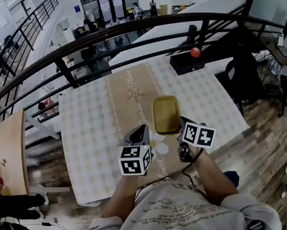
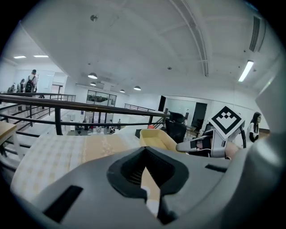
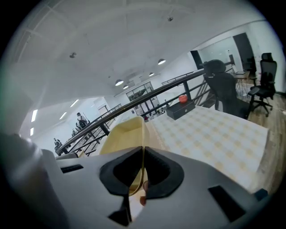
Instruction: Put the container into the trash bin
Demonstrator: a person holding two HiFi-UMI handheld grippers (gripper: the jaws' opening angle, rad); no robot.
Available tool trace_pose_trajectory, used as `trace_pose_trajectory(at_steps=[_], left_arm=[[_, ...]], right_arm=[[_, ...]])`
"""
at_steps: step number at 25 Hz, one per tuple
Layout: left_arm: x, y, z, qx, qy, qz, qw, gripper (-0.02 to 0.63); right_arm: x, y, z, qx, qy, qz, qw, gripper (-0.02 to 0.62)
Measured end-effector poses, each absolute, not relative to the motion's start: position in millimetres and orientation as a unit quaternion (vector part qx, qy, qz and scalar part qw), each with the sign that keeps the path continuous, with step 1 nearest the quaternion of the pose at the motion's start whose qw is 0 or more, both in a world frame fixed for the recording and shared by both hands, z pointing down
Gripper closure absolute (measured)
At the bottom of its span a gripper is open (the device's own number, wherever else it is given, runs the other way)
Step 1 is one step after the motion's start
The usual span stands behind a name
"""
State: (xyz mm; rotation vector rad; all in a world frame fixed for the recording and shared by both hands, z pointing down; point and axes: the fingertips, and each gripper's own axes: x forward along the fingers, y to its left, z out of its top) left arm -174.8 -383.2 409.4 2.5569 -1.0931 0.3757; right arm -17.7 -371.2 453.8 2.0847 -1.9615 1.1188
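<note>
The yellow rectangular container (image 1: pixel 165 113) hangs over the checked tablecloth near the table's front edge. My right gripper (image 1: pixel 180 124) is shut on its near right rim. In the right gripper view the thin container wall (image 3: pixel 123 134) runs straight between the pads of the right gripper (image 3: pixel 143 154). My left gripper (image 1: pixel 140 134) hovers just left of the container with nothing in it. In the left gripper view the left gripper (image 2: pixel 145 169) has its jaws together, and the container (image 2: pixel 156 137) and the right gripper (image 2: pixel 190 146) show ahead to the right. No trash bin is in view.
The table (image 1: pixel 89 133) carries a beige runner down its middle. A black box with a red ball (image 1: pixel 191 59) sits at its far right corner. A black railing (image 1: pixel 124 36) curves behind the table. A dark office chair (image 1: pixel 245 77) stands to the right and a wooden table (image 1: pixel 4 153) to the left.
</note>
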Motion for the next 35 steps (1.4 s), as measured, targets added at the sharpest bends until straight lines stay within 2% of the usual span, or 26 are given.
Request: trace_pose_trajectory(at_steps=[8, 19, 26, 35], left_arm=[[-60, -355, 417, 0.947, -0.238, 0.152, 0.151, 0.601], [101, -221, 429, 0.974, 0.004, 0.194, 0.12, 0.601], [159, -120, 439, 0.965, 0.117, 0.218, 0.092, 0.601], [207, -63, 436, 0.961, 0.135, 0.227, 0.077, 0.601]], right_arm=[[85, -288, 460, 0.772, -0.52, 0.365, -0.02, 0.577], [197, -87, 469, 0.874, -0.304, 0.362, -0.108, 0.577], [226, 29, 479, 0.896, -0.203, 0.357, -0.171, 0.578], [266, 91, 482, 0.897, -0.18, 0.356, -0.187, 0.577]])
